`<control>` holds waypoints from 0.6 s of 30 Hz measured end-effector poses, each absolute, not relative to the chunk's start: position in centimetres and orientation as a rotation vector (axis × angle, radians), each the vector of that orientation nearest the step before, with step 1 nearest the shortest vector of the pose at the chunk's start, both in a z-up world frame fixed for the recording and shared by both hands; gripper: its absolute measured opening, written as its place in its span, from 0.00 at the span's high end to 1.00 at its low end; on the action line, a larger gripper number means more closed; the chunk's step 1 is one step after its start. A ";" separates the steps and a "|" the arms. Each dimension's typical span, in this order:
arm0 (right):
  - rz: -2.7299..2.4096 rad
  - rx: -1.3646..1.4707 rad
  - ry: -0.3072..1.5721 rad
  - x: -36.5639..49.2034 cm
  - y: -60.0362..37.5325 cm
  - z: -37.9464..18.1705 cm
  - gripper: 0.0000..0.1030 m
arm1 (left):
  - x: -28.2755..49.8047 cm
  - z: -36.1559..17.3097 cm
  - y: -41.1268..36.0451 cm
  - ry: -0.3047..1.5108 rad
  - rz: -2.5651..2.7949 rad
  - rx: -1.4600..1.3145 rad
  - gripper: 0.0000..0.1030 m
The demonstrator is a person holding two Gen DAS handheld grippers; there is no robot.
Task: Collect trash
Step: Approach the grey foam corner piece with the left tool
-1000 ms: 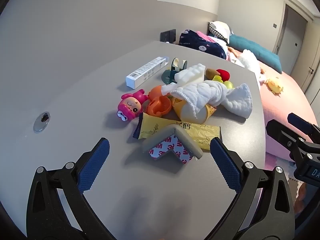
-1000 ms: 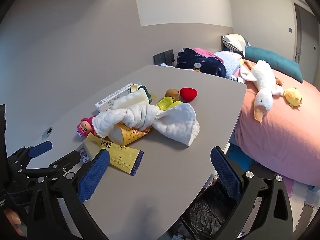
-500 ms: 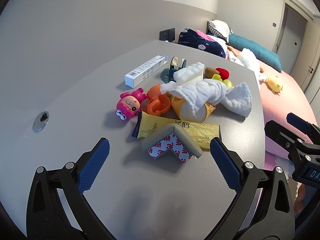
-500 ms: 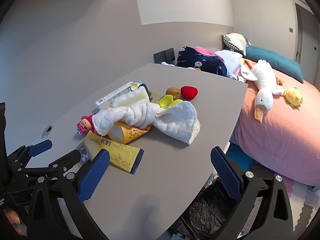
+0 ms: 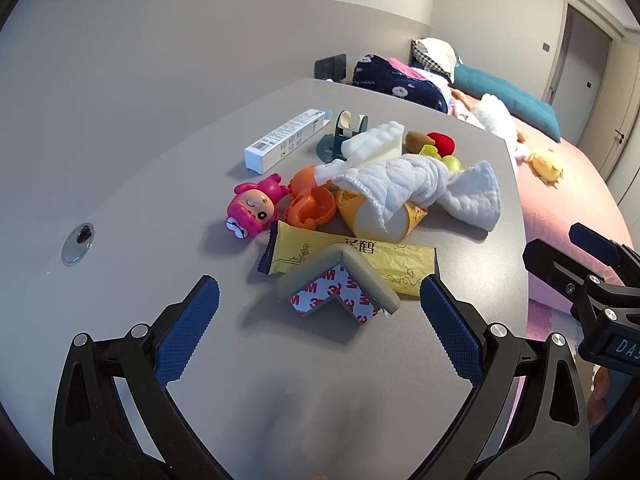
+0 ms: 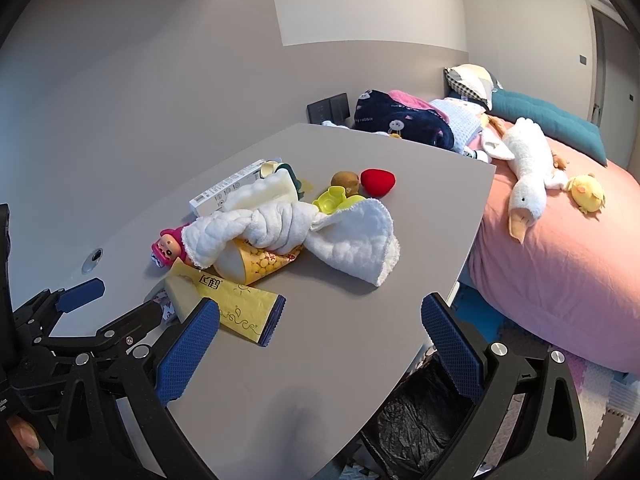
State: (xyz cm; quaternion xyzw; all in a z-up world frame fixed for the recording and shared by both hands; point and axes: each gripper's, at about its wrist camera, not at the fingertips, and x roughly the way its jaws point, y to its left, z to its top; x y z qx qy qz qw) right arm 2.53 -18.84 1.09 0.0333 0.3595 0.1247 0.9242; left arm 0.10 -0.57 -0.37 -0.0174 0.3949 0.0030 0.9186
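A pile lies on the grey table (image 5: 160, 184). Nearest my left gripper (image 5: 320, 332) is a grey L-shaped corner guard with 3M backing (image 5: 340, 284), on a yellow wrapper (image 5: 384, 256). Behind are a yellow paper cup (image 5: 376, 216) under a white cloth (image 5: 420, 188), a white foam block (image 5: 376, 144) and a white box (image 5: 284, 140). My left gripper is open and empty, just short of the guard. My right gripper (image 6: 320, 348) is open and empty at the table's near edge; the wrapper (image 6: 240, 304) lies by its left finger.
A pink doll (image 5: 252, 208), an orange toy (image 5: 312, 204), a tape dispenser (image 5: 344, 128), a kiwi (image 6: 344, 180), a red heart (image 6: 378, 182) and yellow toys (image 6: 332, 198) share the pile. A black-lined bin (image 6: 420, 412) stands below the table edge. A pink bed (image 6: 560, 240) lies to the right.
Both grippers have drifted slightly, so the pile sits a little further left in the left wrist view. Both stay open and nothing on the table has moved.
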 end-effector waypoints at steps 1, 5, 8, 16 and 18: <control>0.255 0.069 0.737 2.6 -18.8 1.1 0.03 | 0.1 -0.4 -0.6 0.812 0.008 -0.035 0.06; 0.256 0.069 0.739 2.7 -18.8 1.0 0.03 | 0.2 -0.6 -0.5 0.815 0.010 -0.034 0.06; 0.255 0.069 0.741 2.7 -18.9 0.9 0.03 | 0.2 -0.7 -0.5 0.817 0.010 -0.034 0.06; 0.252 0.071 0.756 3.0 -19.2 0.5 0.03 | 0.2 -0.9 -0.5 0.820 0.008 -0.031 0.06; 0.253 0.072 0.755 3.0 -19.3 0.5 0.03 | 0.2 -0.9 -0.6 0.818 0.007 -0.029 0.06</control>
